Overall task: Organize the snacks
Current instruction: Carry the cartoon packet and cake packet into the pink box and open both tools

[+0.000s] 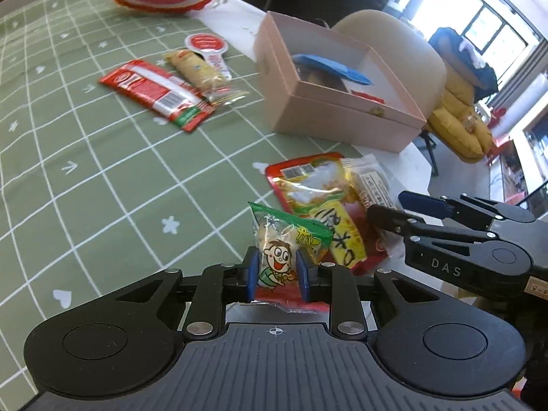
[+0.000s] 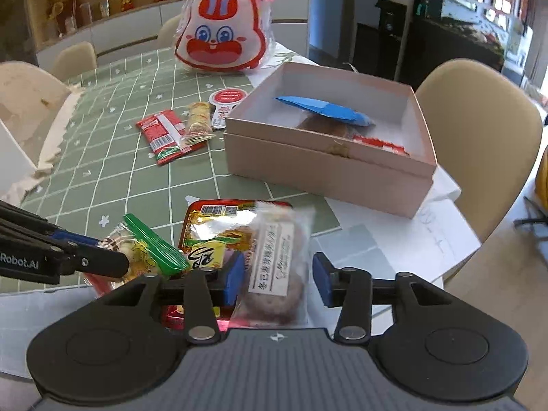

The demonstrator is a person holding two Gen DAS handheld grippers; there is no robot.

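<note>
Two grippers work over a green checked tablecloth (image 1: 85, 157) strewn with snacks. Far left lies a red wrapper (image 1: 154, 94) with a barcode, a pale biscuit pack (image 1: 197, 68) overlapping its right edge and a round red-and-white tag (image 1: 207, 46) just behind; a rabbit-face bag (image 2: 221, 24) stands at the table's far end. The left gripper (image 1: 276, 275) has its blue pads pressed in on a small clear packet with a green top and cartoon boy (image 1: 279, 250), held upright. Just right of that packet lies a red and yellow snack pouch (image 1: 318, 198), and on its right edge rests a clear-wrapped cookie (image 2: 279, 260) with a white label. The right gripper (image 2: 279, 275) straddles this cookie, jaws spread, neither pad clearly touching it. Farther right and back sits an open pink box (image 2: 322, 167), holding a blue packet (image 2: 328, 109), something brown under it and a red-and-white wrapper (image 2: 380, 144).
</note>
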